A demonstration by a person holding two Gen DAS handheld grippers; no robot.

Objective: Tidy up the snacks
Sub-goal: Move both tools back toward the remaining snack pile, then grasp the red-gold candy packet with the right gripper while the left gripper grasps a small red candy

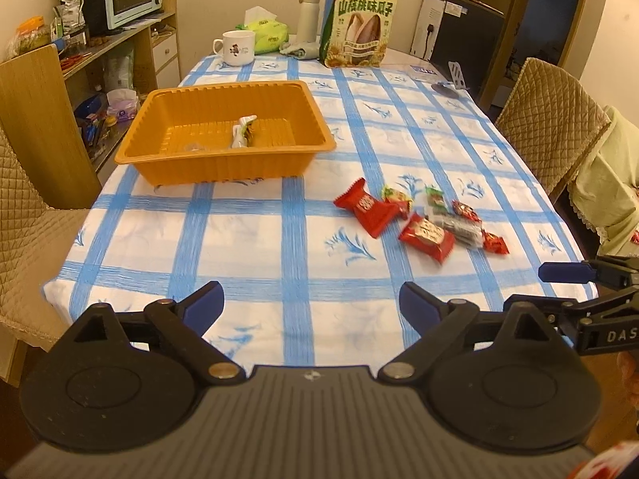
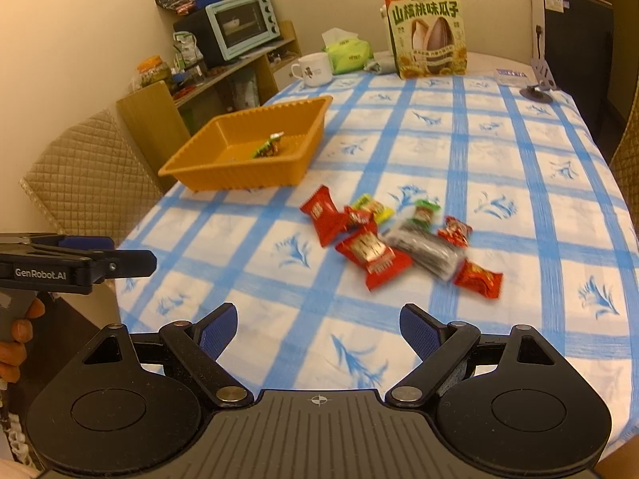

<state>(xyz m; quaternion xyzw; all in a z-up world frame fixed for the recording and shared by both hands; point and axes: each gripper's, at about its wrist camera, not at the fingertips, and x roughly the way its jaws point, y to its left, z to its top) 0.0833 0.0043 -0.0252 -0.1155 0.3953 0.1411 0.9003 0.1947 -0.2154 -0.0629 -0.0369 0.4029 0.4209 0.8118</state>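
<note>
Both my left gripper (image 1: 311, 299) and right gripper (image 2: 318, 325) hang over the near edge of the tabletop (image 2: 519, 167), fingers spread wide with nothing between them. The snacks (image 2: 383, 247) lie in a loose cluster on the checked cloth ahead, just right of centre, while the orange tray (image 1: 223, 159) sits far left with one wrapped piece already inside. These look like light, crinkly, slippery foil packets with soft contents, so I'd pinch one across its puffy middle, starting with the large red packet (image 2: 373, 257) nearest me, gently, without crushing.
</note>
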